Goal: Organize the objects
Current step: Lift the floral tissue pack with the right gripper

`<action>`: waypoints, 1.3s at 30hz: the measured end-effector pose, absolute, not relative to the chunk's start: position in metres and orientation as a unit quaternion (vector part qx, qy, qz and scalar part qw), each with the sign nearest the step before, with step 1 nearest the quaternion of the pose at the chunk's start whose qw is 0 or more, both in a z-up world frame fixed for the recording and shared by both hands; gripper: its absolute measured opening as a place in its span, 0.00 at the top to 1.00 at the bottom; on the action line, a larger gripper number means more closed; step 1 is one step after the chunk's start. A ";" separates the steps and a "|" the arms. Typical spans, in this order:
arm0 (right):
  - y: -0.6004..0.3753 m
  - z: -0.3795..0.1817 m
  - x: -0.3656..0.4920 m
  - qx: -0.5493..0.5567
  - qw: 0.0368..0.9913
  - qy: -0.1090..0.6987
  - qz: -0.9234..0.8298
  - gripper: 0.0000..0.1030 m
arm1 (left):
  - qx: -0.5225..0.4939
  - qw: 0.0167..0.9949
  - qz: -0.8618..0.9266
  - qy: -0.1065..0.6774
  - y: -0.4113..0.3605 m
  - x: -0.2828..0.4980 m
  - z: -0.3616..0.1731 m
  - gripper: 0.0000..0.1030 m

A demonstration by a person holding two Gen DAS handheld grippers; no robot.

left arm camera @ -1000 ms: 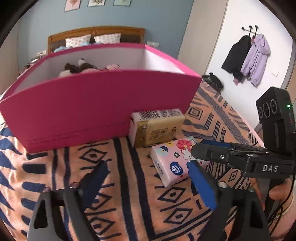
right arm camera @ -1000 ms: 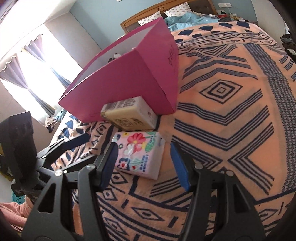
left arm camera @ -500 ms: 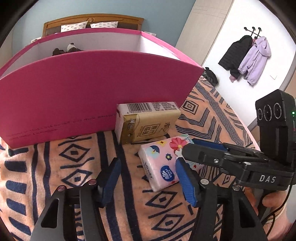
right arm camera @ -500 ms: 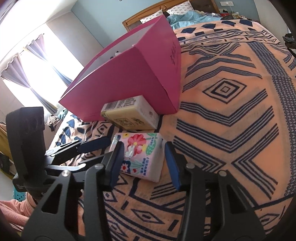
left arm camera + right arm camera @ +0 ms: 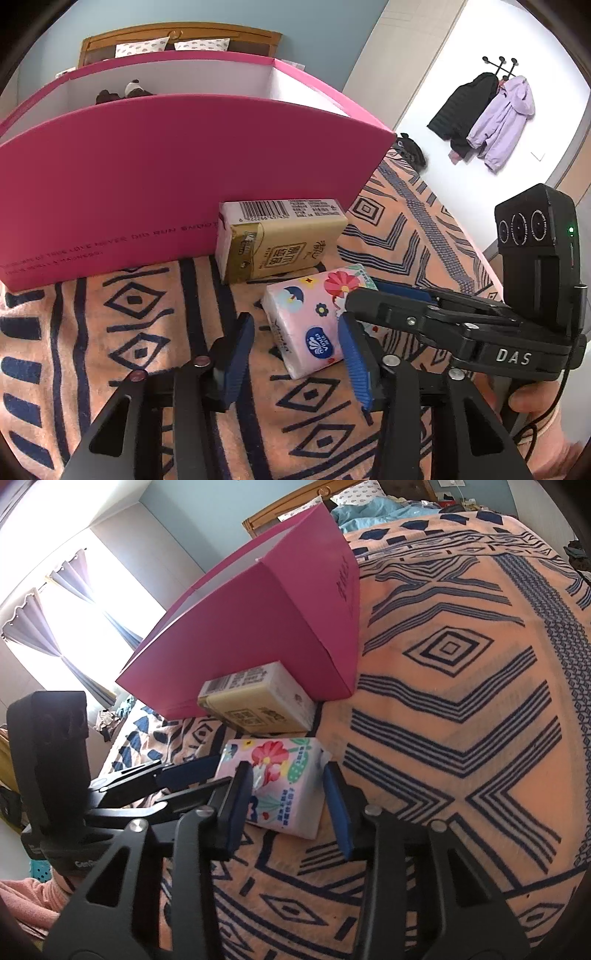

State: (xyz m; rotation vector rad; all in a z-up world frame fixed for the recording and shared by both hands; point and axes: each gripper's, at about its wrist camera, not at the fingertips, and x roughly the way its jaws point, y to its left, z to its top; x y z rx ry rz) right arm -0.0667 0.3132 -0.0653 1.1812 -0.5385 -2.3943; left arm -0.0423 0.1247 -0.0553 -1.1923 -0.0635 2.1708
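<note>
A pink floral tissue pack (image 5: 306, 325) (image 5: 286, 779) lies on the patterned blanket. Just behind it, a gold tissue pack (image 5: 280, 240) (image 5: 258, 698) rests against the pink box (image 5: 166, 177) (image 5: 280, 627). My right gripper (image 5: 288, 805) straddles the floral pack with its jaws closing, and both pads touch the pack's long sides. My left gripper (image 5: 295, 354) comes from the other end, also closing. The pack's near end sits between its pads. Its right pad is at the pack's corner, and a gap shows at its left pad.
The pink box stands open-topped with soft toys (image 5: 125, 92) inside. The orange and navy blanket (image 5: 461, 701) stretches wide to the right of the box. Coats (image 5: 487, 114) hang on the far wall, and a wooden headboard (image 5: 177, 37) stands behind the box.
Both grippers' jaws have narrowed a lot. The left gripper has tipped down and come closer to the floral pack. The right pads have come in onto the pack's sides.
</note>
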 end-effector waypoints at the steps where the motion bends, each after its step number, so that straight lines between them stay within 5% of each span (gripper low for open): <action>1: 0.313 -0.065 -0.066 0.424 0.207 -0.191 -0.861 0.61 | -0.455 0.329 0.827 -0.026 0.125 -0.042 -0.055 0.59; 39: 0.292 -0.041 -0.039 0.397 0.222 -0.173 -0.874 0.64 | -0.402 0.334 0.852 -0.013 0.110 -0.006 -0.023 0.63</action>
